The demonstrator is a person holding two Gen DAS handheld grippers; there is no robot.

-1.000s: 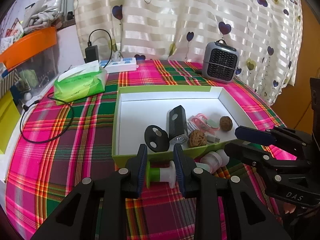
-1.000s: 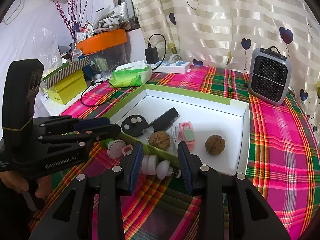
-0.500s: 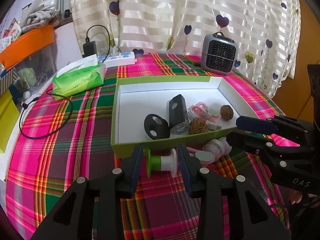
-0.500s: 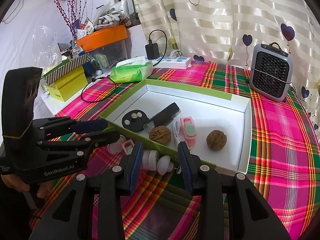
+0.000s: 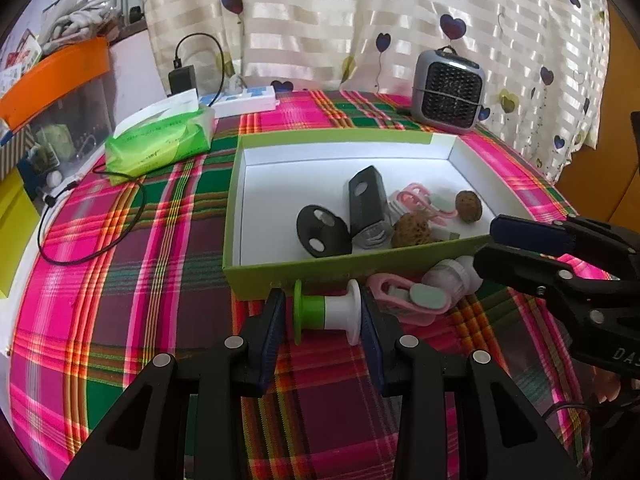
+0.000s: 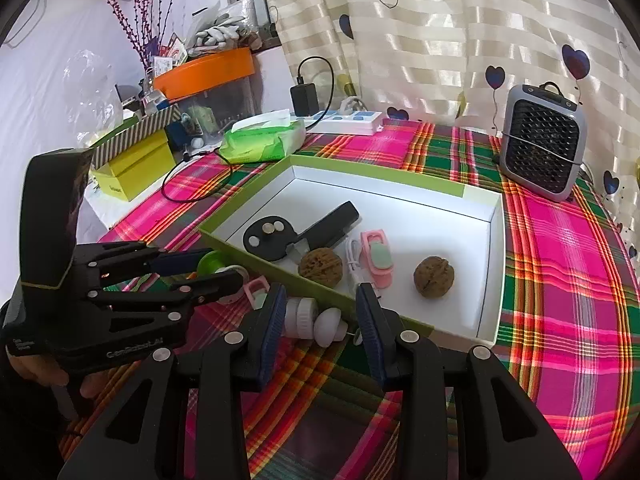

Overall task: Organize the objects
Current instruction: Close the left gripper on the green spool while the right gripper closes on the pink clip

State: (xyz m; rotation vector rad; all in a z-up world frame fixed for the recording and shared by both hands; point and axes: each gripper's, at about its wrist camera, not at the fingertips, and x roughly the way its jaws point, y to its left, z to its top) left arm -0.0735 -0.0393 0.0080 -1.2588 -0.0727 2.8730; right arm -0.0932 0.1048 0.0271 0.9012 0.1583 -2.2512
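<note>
Objects for sorting are seen around a green box (image 5: 352, 270) on the plaid worktop (image 5: 132, 280). Inside the box, a black clipper (image 6: 320, 228), a black disc (image 5: 322, 230), a pink clip (image 6: 378, 260) and two walnuts (image 6: 434, 277) are held. Outside its near wall, a second pink clip (image 5: 408, 300), a white roller (image 6: 316, 318) and a green-and-white spool (image 5: 326, 317) lie on the cloth. The left gripper (image 5: 323, 322) is set around the spool, its fingers having just been opened; the spool lies between them with a gap at the green end, so it is not clamped. The right gripper (image 6: 320, 316) is held open astride the roller, with a gap left on each side. A tissue pack (image 5: 160, 142) and a small heater (image 6: 540, 144) stand farther back.
</note>
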